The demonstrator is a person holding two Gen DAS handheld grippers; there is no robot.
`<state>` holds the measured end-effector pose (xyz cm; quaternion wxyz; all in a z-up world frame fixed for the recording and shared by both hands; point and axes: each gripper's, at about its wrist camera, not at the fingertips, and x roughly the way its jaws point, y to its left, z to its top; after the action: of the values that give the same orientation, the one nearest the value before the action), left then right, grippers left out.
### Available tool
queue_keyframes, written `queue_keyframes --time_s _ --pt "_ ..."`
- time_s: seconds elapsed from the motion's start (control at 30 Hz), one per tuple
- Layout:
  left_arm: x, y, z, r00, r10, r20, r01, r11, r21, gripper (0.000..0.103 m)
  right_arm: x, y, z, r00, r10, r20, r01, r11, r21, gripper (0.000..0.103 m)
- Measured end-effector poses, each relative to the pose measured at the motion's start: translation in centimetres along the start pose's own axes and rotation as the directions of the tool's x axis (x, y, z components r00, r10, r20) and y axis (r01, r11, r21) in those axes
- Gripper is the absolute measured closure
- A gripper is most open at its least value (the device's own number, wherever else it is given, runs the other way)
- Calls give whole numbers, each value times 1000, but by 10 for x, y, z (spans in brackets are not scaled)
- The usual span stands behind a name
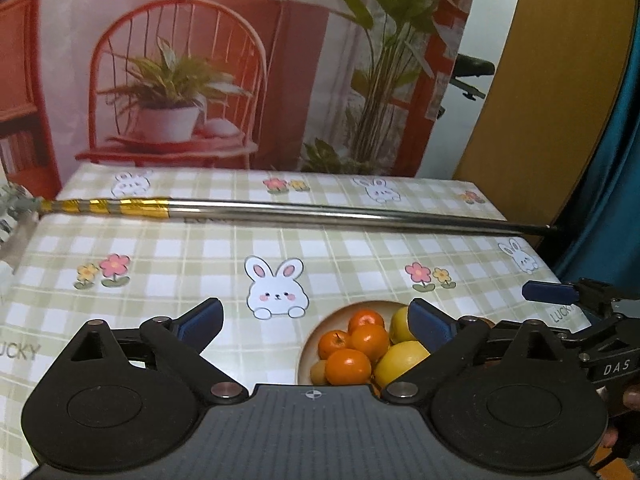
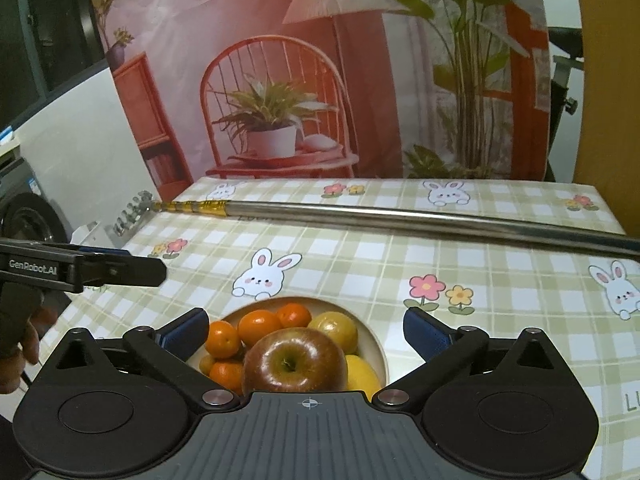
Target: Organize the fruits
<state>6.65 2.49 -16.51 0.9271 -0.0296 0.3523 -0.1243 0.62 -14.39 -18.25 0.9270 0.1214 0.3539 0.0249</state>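
Both grippers hang over the table, jaws spread wide, nothing between the pads. The left gripper (image 1: 316, 320) points down at the checked tablecloth (image 1: 180, 248) with its rabbits and flowers, and its right finger (image 1: 430, 326) crosses in front of the bowl (image 1: 306, 354), covering part of the fruit. In that bowl you can see four oranges (image 1: 347, 366) bunched together, and two lemons (image 1: 400, 360) tucked in on the right side. Switch to the right wrist view and the right gripper (image 2: 306, 330) sits almost square above the same bowl (image 2: 378, 344), fingers parted on either side of it and touching no fruit. Front and centre there is a big red apple (image 2: 294, 360), stem dimple facing up, resting on top of the pile; the oranges (image 2: 259, 326) crowd in to its left and behind, a yellowish-green round fruit (image 2: 334, 330) sits behind it to the right, and a lemon (image 2: 362, 374) peeks out at the right edge. Every fruit in sight is inside the bowl. Further back a long metal rod (image 2: 400, 216) with a gold-wrapped end lies across the table, well apart from the bowl. At the left of this view the other gripper pokes in from the side, a hand (image 2: 24, 344) wrapped round its handle.
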Motion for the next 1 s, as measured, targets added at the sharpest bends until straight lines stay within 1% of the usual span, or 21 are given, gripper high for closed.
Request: queue_keyframes --time_s 0.1,0.2,0.33,0.77,0.87,1.0 --pt "-8 0 2 1000 8 15 -8 1000 -13 0 -5 2 2 1000 -9 8 9 1000 -7 0" --pt "-14 1 3 999 43 30 -43 999 -26 0 -9 4 3 1000 -9 19 9 1000 -7 0" --pt "-20 2 4 998 50 34 -49 998 -35 0 -15 6 4 999 -12 30 12 1000 -4 0" --pt "-55 -8 18 990 87 112 -87 996 -7 0 -40 12 15 997 -29 77 29 1000 -4 0" --pt "-68 -15 27 983 116 145 -121 992 24 0 -50 14 25 994 -47 97 49 999 -10 0" --pt "-90 -24 44 966 150 213 -165 985 57 0 -69 14 45 987 -62 146 63 998 1 0"
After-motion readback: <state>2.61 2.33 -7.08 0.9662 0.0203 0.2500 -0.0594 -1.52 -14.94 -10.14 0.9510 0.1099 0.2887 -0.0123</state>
